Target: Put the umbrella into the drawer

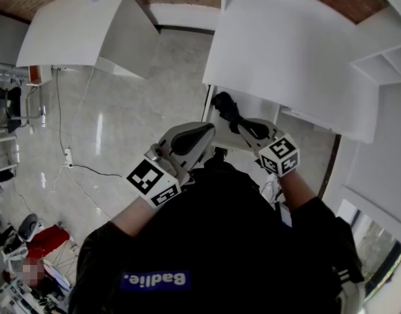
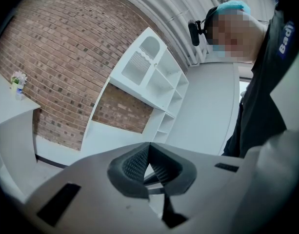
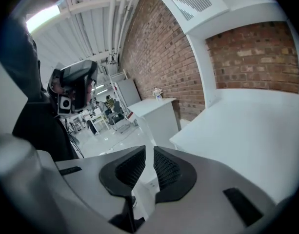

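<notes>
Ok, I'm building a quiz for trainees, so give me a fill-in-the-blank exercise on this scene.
1. The wall behind the white shelves is made of ___.
2. On the left tool, the pad tips are ___, not apart.
3. Between the jaws of the right tool there is ___.
4. The person's top is ___ in colour.
Missing words: brick; touching; nothing; black.

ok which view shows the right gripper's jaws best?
Right gripper view: it looks straight along the right gripper, jaws nearly together with a thin gap, nothing between. Head view shows only its marker cube and body from above; left gripper view misses it.
</notes>
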The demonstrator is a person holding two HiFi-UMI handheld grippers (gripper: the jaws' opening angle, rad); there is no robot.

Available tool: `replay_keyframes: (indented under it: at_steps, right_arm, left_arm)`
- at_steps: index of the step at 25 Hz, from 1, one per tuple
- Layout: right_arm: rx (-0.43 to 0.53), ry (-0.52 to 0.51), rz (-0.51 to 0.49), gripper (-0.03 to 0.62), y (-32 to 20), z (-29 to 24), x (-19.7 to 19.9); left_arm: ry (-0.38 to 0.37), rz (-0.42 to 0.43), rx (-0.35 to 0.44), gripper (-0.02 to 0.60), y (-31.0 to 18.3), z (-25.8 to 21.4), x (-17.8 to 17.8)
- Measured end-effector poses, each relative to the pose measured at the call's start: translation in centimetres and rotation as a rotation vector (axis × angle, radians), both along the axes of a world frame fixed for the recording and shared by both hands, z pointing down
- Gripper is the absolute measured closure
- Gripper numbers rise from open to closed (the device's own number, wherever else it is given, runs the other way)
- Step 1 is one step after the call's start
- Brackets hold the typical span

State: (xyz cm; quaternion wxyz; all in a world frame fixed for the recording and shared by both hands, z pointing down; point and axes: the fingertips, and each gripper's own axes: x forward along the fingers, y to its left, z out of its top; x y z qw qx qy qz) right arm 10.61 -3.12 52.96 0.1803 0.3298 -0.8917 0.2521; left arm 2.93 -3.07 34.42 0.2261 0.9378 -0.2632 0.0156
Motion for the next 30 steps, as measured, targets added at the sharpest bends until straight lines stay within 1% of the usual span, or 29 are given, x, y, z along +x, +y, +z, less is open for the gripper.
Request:
replay_keyframes:
  at_steps: [5, 10, 16, 24, 30]
  right_arm:
    - [0.056, -0.080, -0.023, 0.539, 0.5, -4.3, -1.2]
    - [0.123, -0.121, -0.069, 0.548, 0.7, -8.2, -2.5]
    - [0.165, -0.190, -0.098, 0.554, 1.1, -12.2, -3.3]
    - [0.206, -0.216, -0.114, 0.562, 1.0, -14.5, -3.3]
    - [0.240, -0.243, -0.126, 0.563, 0.7, -15.8, -3.1]
  left_arm:
    - [-0.003, -0.008, 0.017, 0.580, 0.3, -0.6, -0.4]
    - [-0.001, -0.014, 0.030, 0.580, 0.4, -1.0, -0.7]
    - [0.007, -0.011, 0.027, 0.580, 0.4, -1.0, -0.4]
    - [0.015, -0.004, 0.011, 0.580, -0.2, -0.6, 0.2]
    - [0.008, 0.008, 0.001, 0.580, -0.7, -0.2, 0.6]
